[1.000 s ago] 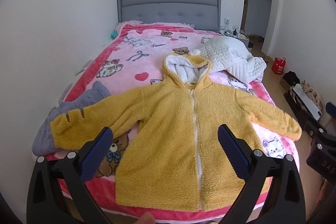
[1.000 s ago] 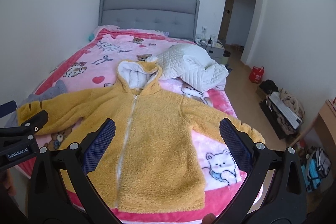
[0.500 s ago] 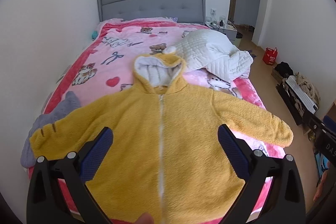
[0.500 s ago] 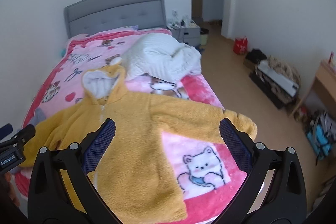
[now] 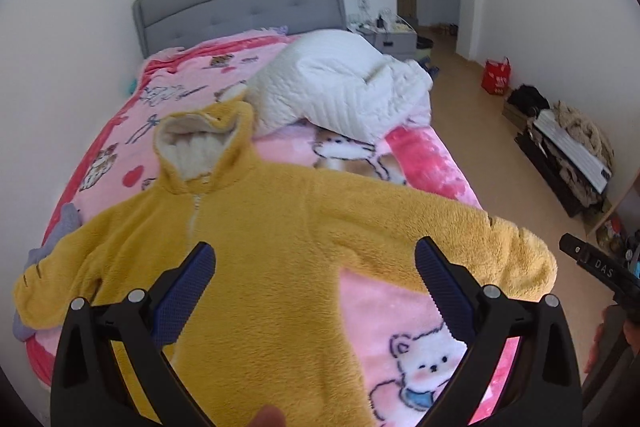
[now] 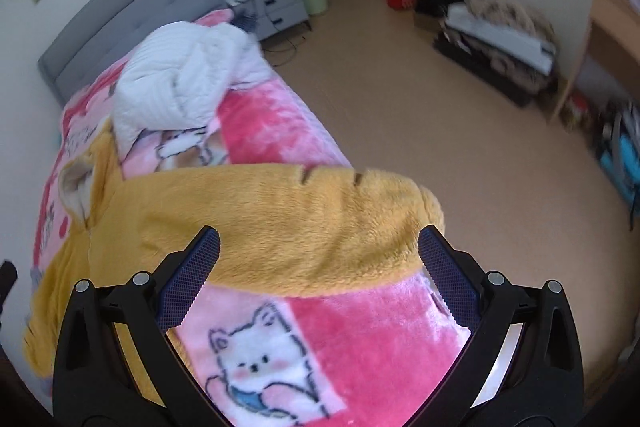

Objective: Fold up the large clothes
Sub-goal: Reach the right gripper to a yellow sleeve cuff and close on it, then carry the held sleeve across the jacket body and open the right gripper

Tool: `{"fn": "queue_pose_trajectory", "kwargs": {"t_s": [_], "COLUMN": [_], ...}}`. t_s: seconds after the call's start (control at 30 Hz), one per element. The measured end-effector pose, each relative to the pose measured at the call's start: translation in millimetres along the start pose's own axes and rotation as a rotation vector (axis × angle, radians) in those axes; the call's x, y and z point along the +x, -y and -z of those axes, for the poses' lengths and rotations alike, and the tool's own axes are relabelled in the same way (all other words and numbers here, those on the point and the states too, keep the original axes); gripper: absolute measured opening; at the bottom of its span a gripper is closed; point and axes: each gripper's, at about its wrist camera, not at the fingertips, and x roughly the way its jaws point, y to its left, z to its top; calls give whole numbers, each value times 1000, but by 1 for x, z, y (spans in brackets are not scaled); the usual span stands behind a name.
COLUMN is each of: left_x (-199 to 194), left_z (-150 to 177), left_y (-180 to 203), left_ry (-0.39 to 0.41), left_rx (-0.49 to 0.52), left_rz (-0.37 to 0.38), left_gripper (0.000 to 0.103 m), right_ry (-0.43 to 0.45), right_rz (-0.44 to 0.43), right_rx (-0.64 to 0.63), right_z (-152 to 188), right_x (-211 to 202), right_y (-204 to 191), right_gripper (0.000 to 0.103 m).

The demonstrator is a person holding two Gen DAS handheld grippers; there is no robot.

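The right gripper [image 6: 318, 269] hangs with its jaws wide apart over the outstretched sleeve [image 6: 320, 215] of the yellow fleece hooded jacket [image 5: 272, 247] — likely lining up to fold it inward. The left gripper [image 5: 314, 281], equally spread, hovers above the jacket's body. The jacket lies flat, zipped, on a pink cartoon blanket [image 5: 424, 343]; beyond, a white quilted coat [image 5: 340, 87] and grey headboard [image 5: 240, 3].

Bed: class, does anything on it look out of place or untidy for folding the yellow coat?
Yes. A rumpled white quilt lies heaped beside the coat's hood, not spread flat. A grey garment pokes out from under the coat at its far sleeve. The near sleeve reaches the bed's edge.
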Motion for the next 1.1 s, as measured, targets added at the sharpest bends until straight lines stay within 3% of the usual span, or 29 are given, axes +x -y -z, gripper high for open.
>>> {"fn": "queue_pose_trajectory", "kwargs": {"t_s": [0.17, 0.33, 0.37, 0.4, 0.47, 0.5, 0.8, 0.93, 1.1], "left_x": [35, 65, 68, 71, 78, 79, 72, 61, 50], "left_z": [8, 22, 25, 28, 32, 34, 25, 17, 22], "left_y": [34, 46, 45, 43, 42, 41, 29, 7, -50], "left_ry": [0, -35, -36, -44, -75, -80, -78, -73, -55], "left_rx": [134, 192, 193, 195, 205, 206, 197, 127, 30], "left_rz": [7, 28, 20, 17, 20, 17, 2, -9, -49], "left_gripper": [98, 98, 98, 98, 98, 98, 98, 98, 98], "right_ry": [-32, -97, -102, -92, -74, -65, 49, 95, 125], "right_rz": [10, -116, -132, -144, -148, -159, -304, -400, -554], "right_rx": [196, 312, 292, 268, 192, 166, 74, -32, -167], "right_z": [10, 22, 23, 23, 22, 20, -5, -25, -41], "right_x": [69, 131, 139, 141, 139, 135, 75, 36, -10], "right_y": [75, 116, 116, 114, 104, 100, 54, 5, -96], "right_gripper": [95, 95, 87, 65, 36, 28, 20, 20, 20]}}
